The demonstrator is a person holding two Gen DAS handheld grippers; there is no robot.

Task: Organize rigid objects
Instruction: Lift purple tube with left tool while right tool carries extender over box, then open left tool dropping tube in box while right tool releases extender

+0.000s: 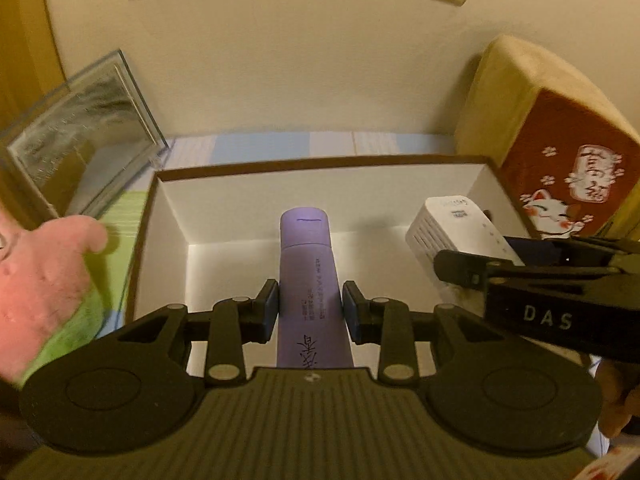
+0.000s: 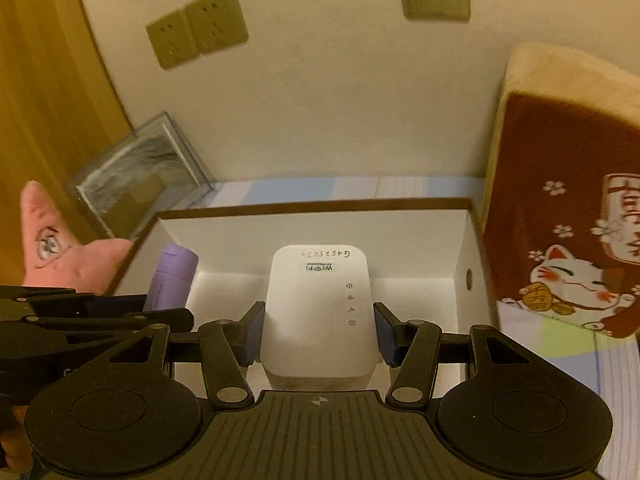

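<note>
Over the open white box (image 1: 248,196), toward its left wall, the left gripper (image 1: 310,312) pinches a purple tube (image 1: 310,276), and toward its right wall the right gripper (image 2: 318,330) clamps a white WiFi repeater (image 2: 318,304); I judge both are held above the floor, not yet set down. What remains outside to sort is out of view, and the box's near edge hides behind the grippers.

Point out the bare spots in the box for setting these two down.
The white box floor is bare between purple tube and WiFi repeater, and along its far wall. Outside, pink plush and cat cushion crowd both sides.
</note>
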